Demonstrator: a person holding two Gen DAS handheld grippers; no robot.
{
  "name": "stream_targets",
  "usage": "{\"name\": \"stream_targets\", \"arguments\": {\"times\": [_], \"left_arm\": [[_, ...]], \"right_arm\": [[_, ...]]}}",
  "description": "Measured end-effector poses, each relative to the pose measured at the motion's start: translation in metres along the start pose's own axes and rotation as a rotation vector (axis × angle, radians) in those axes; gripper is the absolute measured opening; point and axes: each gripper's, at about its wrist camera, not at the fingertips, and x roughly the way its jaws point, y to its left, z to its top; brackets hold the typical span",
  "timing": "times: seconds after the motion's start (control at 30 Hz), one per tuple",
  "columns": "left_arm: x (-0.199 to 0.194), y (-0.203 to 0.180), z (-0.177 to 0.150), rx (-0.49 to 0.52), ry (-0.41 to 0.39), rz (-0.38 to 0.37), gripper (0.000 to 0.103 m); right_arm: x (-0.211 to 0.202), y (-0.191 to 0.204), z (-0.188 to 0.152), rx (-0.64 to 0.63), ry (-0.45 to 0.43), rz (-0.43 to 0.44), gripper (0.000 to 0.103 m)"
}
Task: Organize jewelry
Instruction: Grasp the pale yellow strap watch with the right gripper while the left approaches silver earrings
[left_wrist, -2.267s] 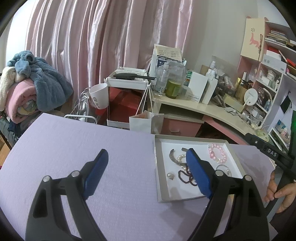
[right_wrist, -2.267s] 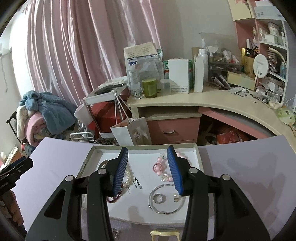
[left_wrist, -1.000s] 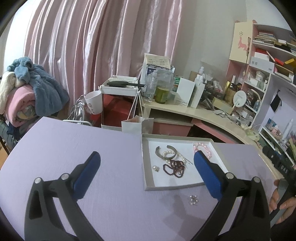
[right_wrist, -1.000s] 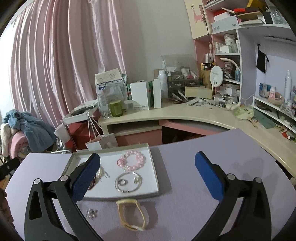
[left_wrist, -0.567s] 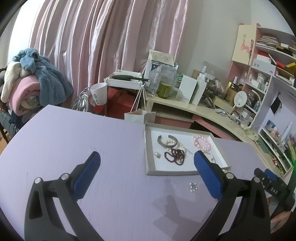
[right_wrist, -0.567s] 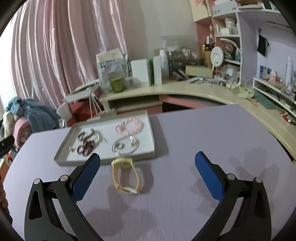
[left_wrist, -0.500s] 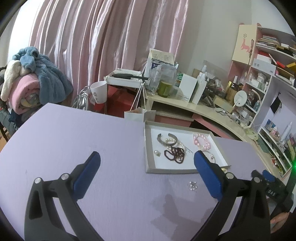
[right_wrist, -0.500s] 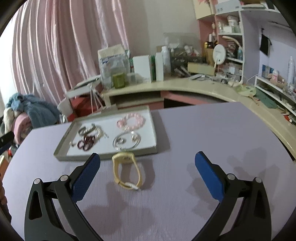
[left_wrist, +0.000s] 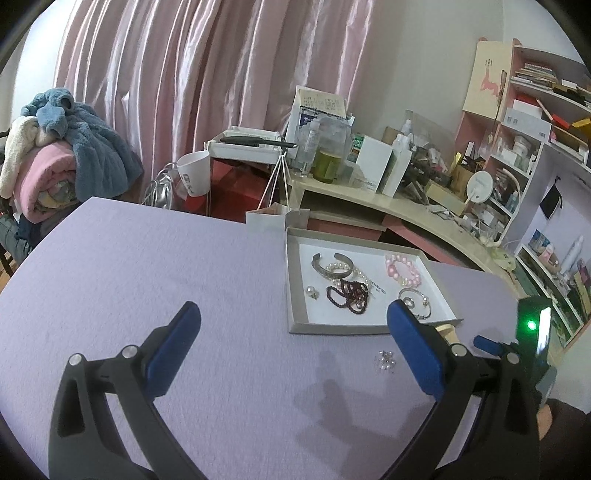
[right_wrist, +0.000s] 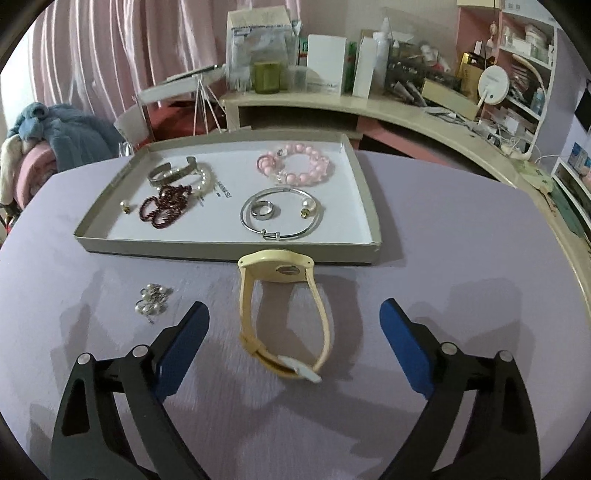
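Right claw (right_wrist: 293, 325), closing with nothing yet gripped, straddles the yellow watch (right_wrist: 282, 312) lying on the table (right_wrist: 461, 258) against the tray (right_wrist: 369, 206), presumably to lift it in; left claw (left_wrist: 291, 343) wide, empty.

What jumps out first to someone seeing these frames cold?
The yellow watch lies on the purple tablecloth just in front of the shallow tray, and the right gripper hangs over its strap, jaws wide but closing, not yet touching it. Inside the tray, the pink bead bracelet sits at the far right corner. A small pearl cluster lies loose on the cloth, left of the watch.
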Motion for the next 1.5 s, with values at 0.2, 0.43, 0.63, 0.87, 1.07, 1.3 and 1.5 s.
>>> {"name": "stream_targets", "arguments": {"times": [0.2,0.43,0.63,0.87,1.07,1.3,1.5], "left_arm": [[0.005,-0.005,-0.004,0.014,0.021,-0.015,0.101],[0.010,-0.016,-0.008,0.043,0.047,-0.053,0.101],[0.025,-0.041,-0.017,0.101,0.089,-0.122,0.101],[0.058,-0.079,-0.040,0.206,0.173,-0.154,0.101],[0.083,-0.094,-0.048,0.232,0.227,-0.134,0.100],[0.111,-0.107,-0.055,0.269,0.292,-0.058,0.078],[0.123,-0.118,-0.062,0.286,0.322,-0.027,0.065]], "right_arm": [[0.011,-0.005,0.003,0.014,0.035,-0.003,0.095],[0.019,-0.005,0.001,0.024,0.070,0.065,0.041],[-0.006,-0.020,-0.003,0.133,0.008,0.092,0.037],[-0.033,-0.051,-0.001,0.260,-0.060,0.095,0.037],[-0.041,-0.064,0.003,0.311,-0.090,0.088,0.038],[-0.040,-0.067,0.005,0.323,-0.088,0.097,0.038],[-0.036,-0.069,0.003,0.330,-0.073,0.104,0.038]]}}
